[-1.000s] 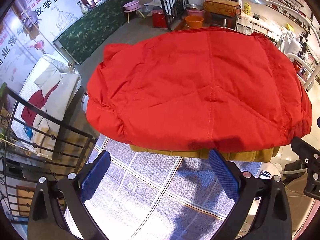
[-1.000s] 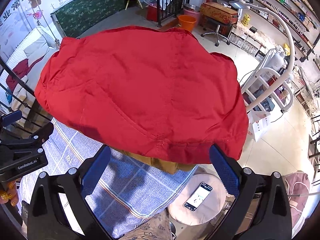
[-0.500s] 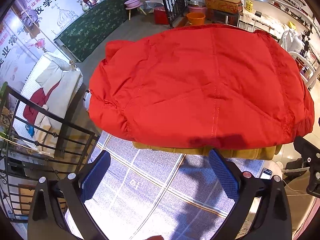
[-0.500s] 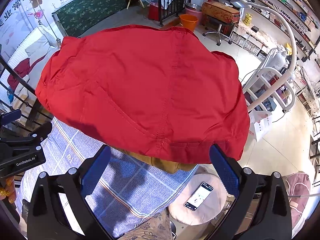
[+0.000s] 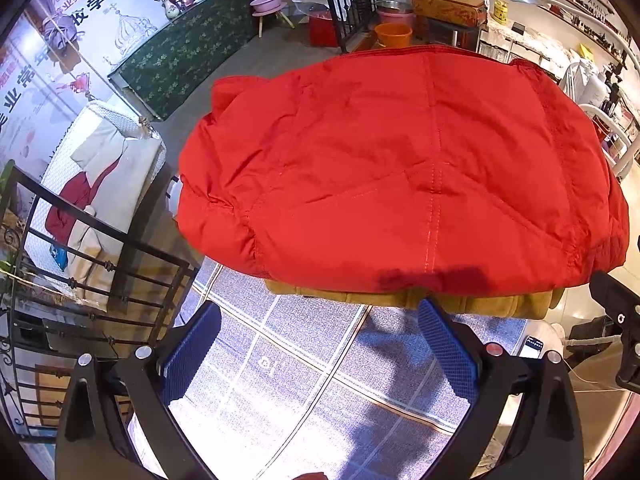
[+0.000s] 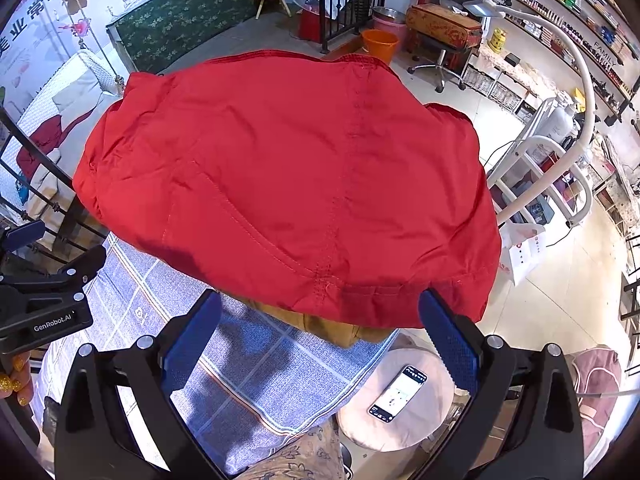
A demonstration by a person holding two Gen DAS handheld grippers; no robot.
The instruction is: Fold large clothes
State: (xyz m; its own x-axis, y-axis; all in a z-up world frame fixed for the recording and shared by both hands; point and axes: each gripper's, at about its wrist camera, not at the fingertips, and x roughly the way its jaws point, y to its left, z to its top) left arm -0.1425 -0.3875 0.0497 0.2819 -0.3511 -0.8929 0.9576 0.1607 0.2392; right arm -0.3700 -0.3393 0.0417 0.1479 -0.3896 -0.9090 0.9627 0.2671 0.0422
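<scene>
The red coat (image 5: 400, 168) (image 6: 288, 184) lies folded in a broad, rounded bundle on the table; it rests on a mustard garment (image 5: 472, 304) (image 6: 332, 324), whose edge shows along the coat's near hem; both lie on a blue checked cloth (image 5: 304, 364) (image 6: 248, 364) that covers the table. The left gripper (image 5: 318, 336) is above the cloth just short of the near hem; its jaws are spread wide and hold nothing. The right gripper (image 6: 318, 328) is near the coat's right near corner; its jaws are likewise spread wide and empty; neither gripper touches the coat. In the right view, a phone (image 6: 398, 394) lies on a round stool (image 6: 400, 416) below the table edge. A black railing (image 5: 92, 264) stands to the left of the table; an orange bucket (image 6: 380, 46) stands on the floor beyond it.
</scene>
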